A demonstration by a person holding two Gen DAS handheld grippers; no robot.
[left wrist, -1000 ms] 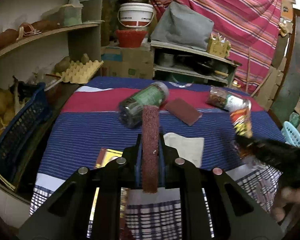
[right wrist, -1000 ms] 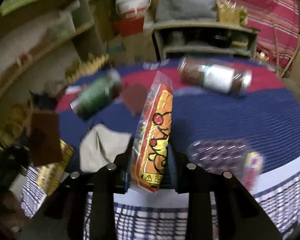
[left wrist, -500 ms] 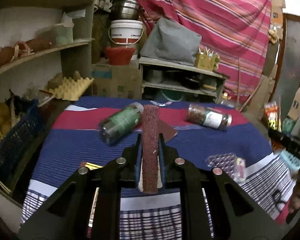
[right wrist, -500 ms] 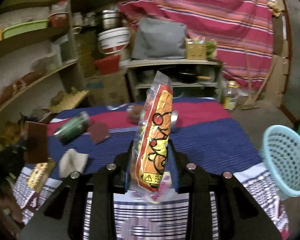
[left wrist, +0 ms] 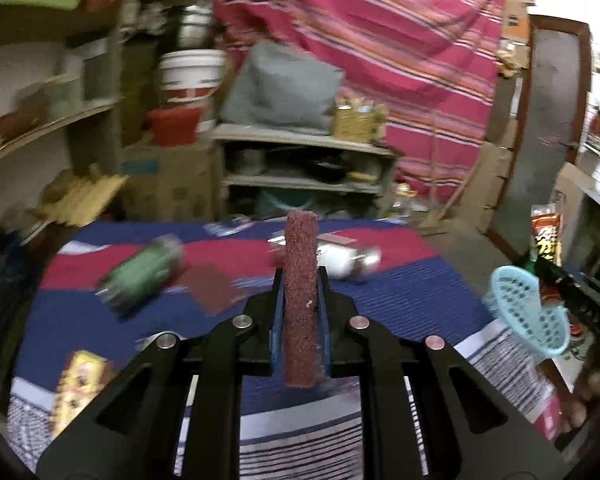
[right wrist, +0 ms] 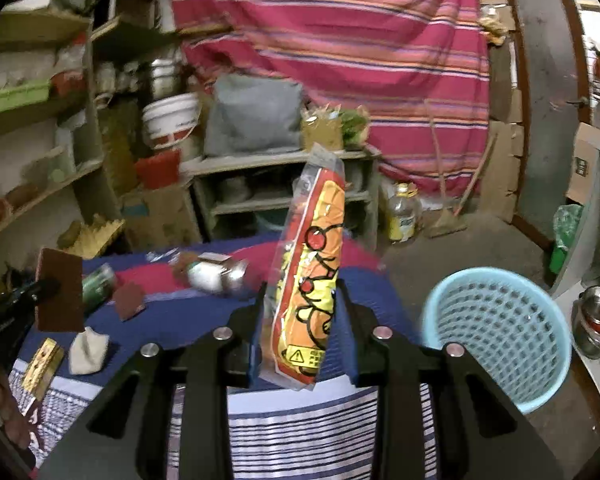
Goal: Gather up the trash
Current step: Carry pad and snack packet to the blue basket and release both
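Dim, motion-blurred, fisheye-warped, dark corners

My two grippers, left gripper (left wrist: 300, 304) and right gripper (right wrist: 300, 312), are matte black linkage frames with round silver pins at the joints and blue pads (left wrist: 275, 320) lining the fingers.

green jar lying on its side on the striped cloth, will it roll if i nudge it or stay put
The green jar looks cylindrical and lies on its side, so a nudge across its length would probably roll it. The striped cloth may slow it. Likely rigid; its weight can't be judged.
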